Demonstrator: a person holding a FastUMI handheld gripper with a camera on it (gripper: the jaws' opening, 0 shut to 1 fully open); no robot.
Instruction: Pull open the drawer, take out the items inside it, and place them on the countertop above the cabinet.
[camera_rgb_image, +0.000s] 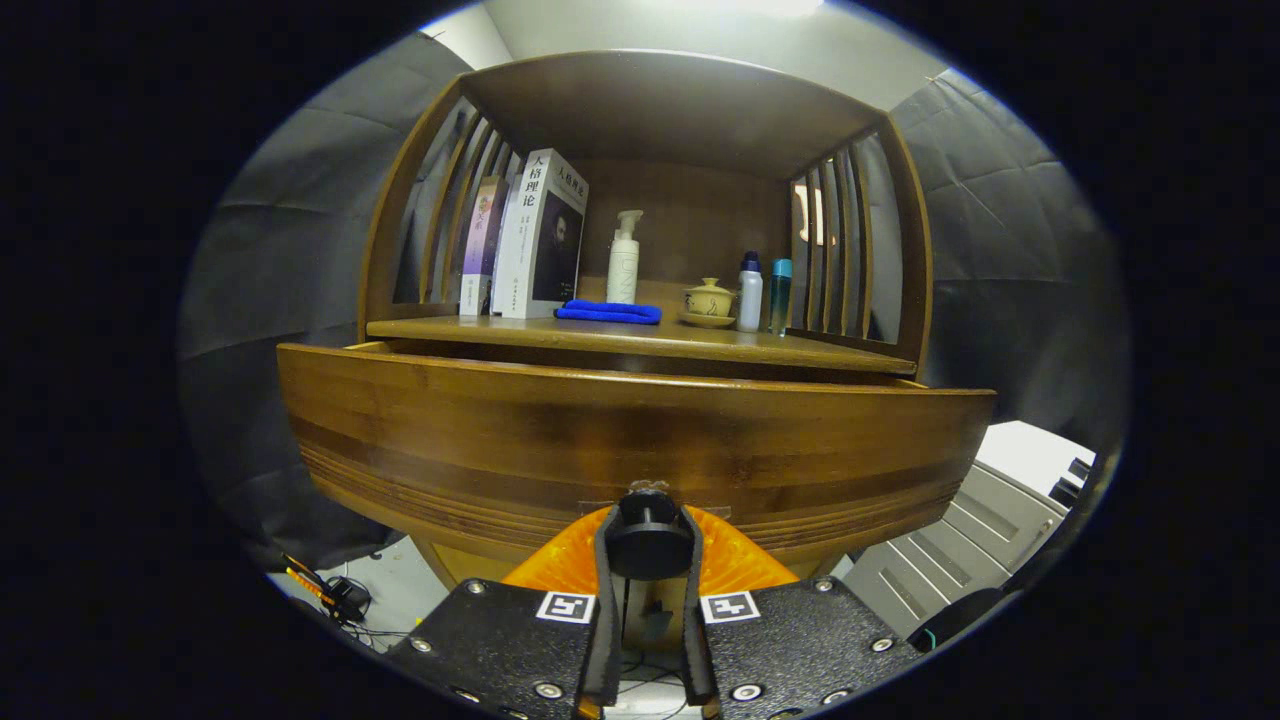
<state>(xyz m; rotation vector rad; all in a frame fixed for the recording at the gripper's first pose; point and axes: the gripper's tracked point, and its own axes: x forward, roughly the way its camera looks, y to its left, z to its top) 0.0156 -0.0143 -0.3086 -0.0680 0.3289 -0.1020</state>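
Dim booth lit from a bright ceiling glow, shadow below, sharp focus, strong fisheye bending at edges.

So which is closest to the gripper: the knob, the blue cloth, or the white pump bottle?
1. Knob: clamped between the gripper's fingers, on the drawer front.
2. Blue cloth: on the countertop, beyond the drawer.
3. White pump bottle: standing just behind the cloth.

Close, low, facing drawer (630, 440) front

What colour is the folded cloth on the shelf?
The cloth is bright blue, in the gripper view.
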